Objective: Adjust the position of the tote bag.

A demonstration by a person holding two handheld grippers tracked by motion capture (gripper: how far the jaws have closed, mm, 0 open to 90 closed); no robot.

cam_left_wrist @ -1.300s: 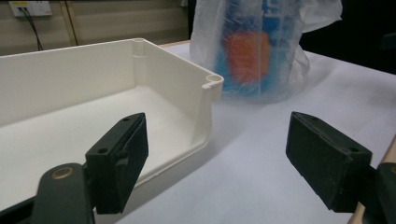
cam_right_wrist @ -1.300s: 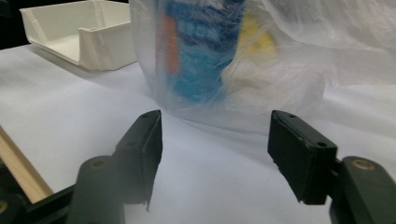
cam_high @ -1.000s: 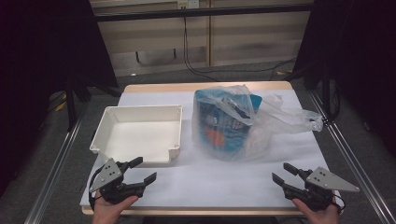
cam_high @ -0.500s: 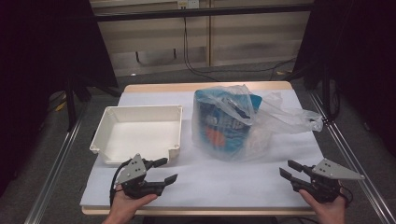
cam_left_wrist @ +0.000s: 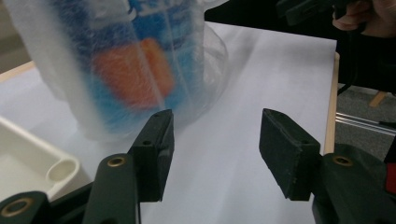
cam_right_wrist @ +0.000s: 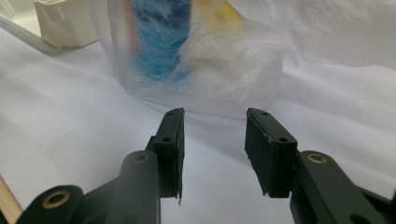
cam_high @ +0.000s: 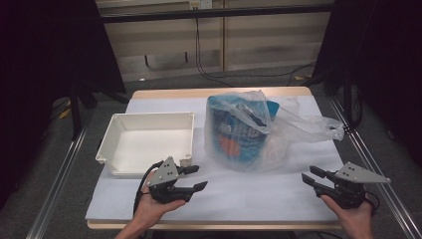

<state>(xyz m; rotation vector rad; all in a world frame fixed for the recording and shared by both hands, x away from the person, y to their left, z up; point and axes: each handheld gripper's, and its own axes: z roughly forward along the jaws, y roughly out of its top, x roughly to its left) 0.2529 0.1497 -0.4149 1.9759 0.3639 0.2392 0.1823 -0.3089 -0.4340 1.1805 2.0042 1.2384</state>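
Note:
A clear plastic bag [cam_high: 249,132] holding blue packaged goods stands in the middle of the white-covered table; it also looms in the left gripper view as the bag [cam_left_wrist: 135,60] and in the right gripper view as the bag [cam_right_wrist: 196,51]. My left gripper [cam_high: 196,178] hovers near the front edge, pointing right toward the bag, its jaws apart with nothing between them; they have just been closing. My right gripper [cam_high: 311,175] is at the front right, pointing left at the bag, jaws likewise apart and empty, and has just been closing too.
A white empty tray [cam_high: 149,119] sits left of the bag, its corner [cam_left_wrist: 28,154] close beside my left jaw. The bag's loose handles [cam_high: 318,124] trail to the right. Metal rails [cam_high: 378,164] run along both table sides.
My left gripper has moved right along the front edge, toward the bag. Both pairs of jaws have narrowed. My right gripper has shifted slightly.

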